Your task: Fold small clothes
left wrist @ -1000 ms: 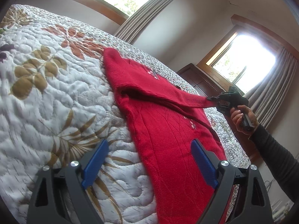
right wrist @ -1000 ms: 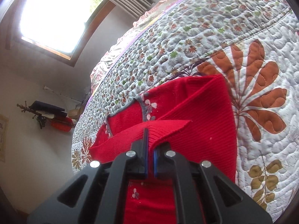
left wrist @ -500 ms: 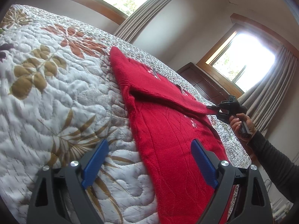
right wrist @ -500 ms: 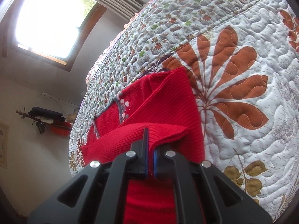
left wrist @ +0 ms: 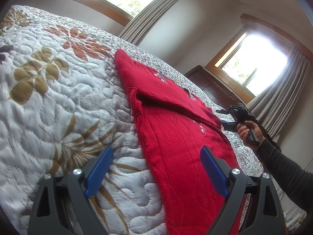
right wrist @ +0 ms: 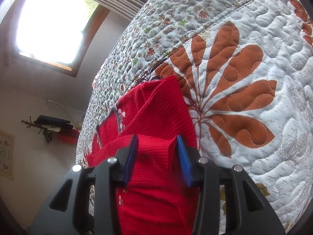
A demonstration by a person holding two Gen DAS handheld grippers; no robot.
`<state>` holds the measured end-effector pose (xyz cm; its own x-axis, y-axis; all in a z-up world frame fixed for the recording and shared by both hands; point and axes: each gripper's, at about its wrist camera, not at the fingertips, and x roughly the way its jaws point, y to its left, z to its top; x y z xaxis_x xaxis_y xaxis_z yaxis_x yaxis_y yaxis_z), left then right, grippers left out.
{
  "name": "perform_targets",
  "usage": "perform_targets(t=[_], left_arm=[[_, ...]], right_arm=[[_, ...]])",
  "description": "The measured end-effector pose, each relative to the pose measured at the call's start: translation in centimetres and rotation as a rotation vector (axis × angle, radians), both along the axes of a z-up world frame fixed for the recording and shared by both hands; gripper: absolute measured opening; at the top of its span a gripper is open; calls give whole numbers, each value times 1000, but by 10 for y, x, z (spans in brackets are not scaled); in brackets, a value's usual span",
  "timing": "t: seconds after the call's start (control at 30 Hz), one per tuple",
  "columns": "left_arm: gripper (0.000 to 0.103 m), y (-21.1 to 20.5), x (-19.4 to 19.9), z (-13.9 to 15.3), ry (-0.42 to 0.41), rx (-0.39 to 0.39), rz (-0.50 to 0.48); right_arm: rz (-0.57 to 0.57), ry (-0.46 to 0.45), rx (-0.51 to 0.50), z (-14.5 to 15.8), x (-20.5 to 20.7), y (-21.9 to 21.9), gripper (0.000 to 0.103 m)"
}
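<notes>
Quilted bedspread [left wrist: 58, 101] is filling most of both views, white with rust and olive leaf prints, and it is carrying everything you are working on. Lying flat on it is the red knit sweater [left wrist: 176, 137], stretching away from your left gripper toward the far edge of the bed, small white flowers showing near its neckline. One sleeve [left wrist: 176, 101] is lying folded across the chest, its cuff [right wrist: 154, 148] ending right at your right gripper.

Your left gripper [left wrist: 156, 168] is hovering low over the sweater's near end, blue pads [left wrist: 99, 169] spread wide, holding nothing; one pad is over the quilt, the other over red knit. Your right gripper [right wrist: 156, 156] is sitting with its jaws parted too, the cuff lying loose between the pads, the blue faces standing clear on either side of it. From the left view, your right hand [left wrist: 248, 129] is wrapping the handle at the sweater's far side, dark sleeve [left wrist: 283, 166] trailing behind.
</notes>
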<state>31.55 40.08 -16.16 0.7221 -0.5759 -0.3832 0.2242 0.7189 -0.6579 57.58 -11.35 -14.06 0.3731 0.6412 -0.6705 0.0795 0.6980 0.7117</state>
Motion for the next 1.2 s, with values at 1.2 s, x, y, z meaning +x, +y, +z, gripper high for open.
perform_targets(t=[1.2], left_arm=[[93, -1, 6, -2, -7, 8, -12]], right_arm=[[8, -167, -163, -13, 0, 4, 3]])
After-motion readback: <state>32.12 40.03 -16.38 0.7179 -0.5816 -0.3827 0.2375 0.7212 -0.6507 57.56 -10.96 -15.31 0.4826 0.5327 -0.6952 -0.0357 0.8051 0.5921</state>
